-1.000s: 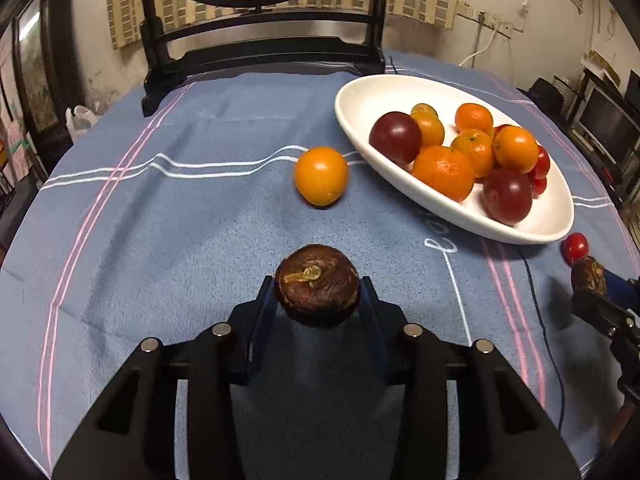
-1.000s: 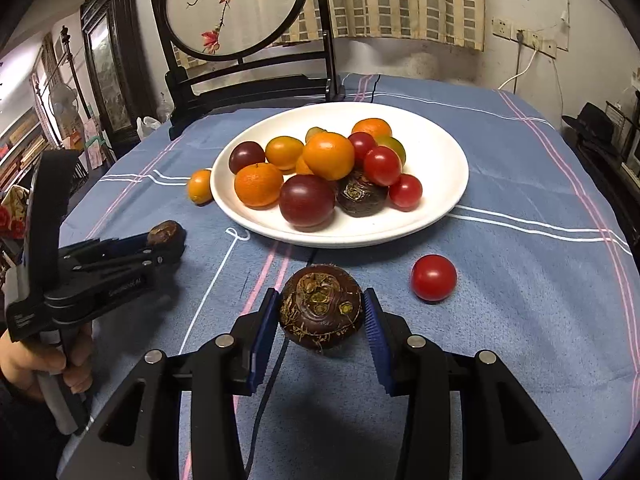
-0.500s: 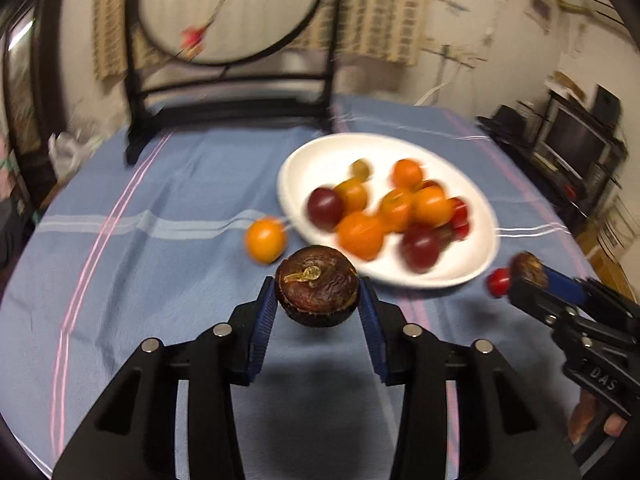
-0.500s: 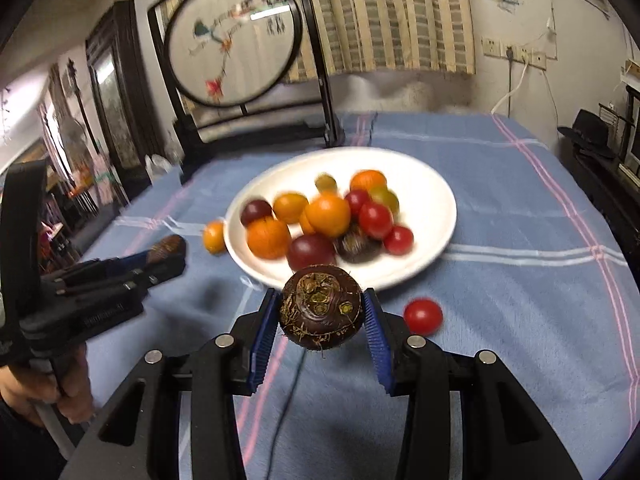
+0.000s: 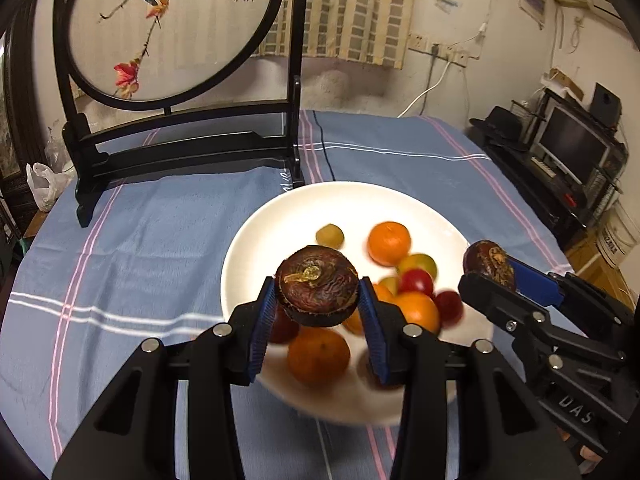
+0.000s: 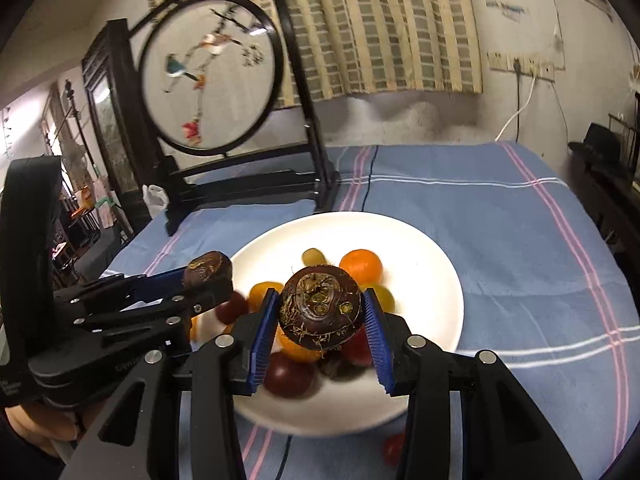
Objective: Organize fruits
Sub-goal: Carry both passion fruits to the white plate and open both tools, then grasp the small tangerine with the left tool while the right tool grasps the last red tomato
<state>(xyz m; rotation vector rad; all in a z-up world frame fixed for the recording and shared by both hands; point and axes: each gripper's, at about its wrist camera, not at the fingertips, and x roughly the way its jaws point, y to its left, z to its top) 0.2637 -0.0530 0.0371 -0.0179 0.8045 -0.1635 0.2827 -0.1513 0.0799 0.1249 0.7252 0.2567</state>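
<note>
My left gripper (image 5: pixel 318 314) is shut on a dark brown, wrinkled water chestnut (image 5: pixel 318 292), held in the air over the near side of the white plate (image 5: pixel 248 248). My right gripper (image 6: pixel 322 320) is shut on a second dark water chestnut (image 6: pixel 320 310), above the same plate (image 6: pixel 434 258). Oranges (image 5: pixel 389 243), red tomatoes (image 5: pixel 416 281) and dark plums lie piled in the plate, partly hidden behind both held chestnuts. Each gripper shows in the other's view: the right gripper (image 5: pixel 488 270) at the plate's right edge, the left gripper (image 6: pixel 208 278) at its left edge.
A black stand with a round embroidered bird panel (image 5: pixel 168 28) occupies the far left of the blue striped tablecloth (image 5: pixel 140 240). A red tomato (image 6: pixel 394 446) lies on the cloth in front of the plate. A thin black cable (image 6: pixel 370 184) crosses the far cloth. A hand (image 6: pixel 36 424) grips the left tool.
Both grippers have risen and moved forward from the cloth to above the plate, each keeping its water chestnut. The loose orange on the cloth has dropped out of view.
</note>
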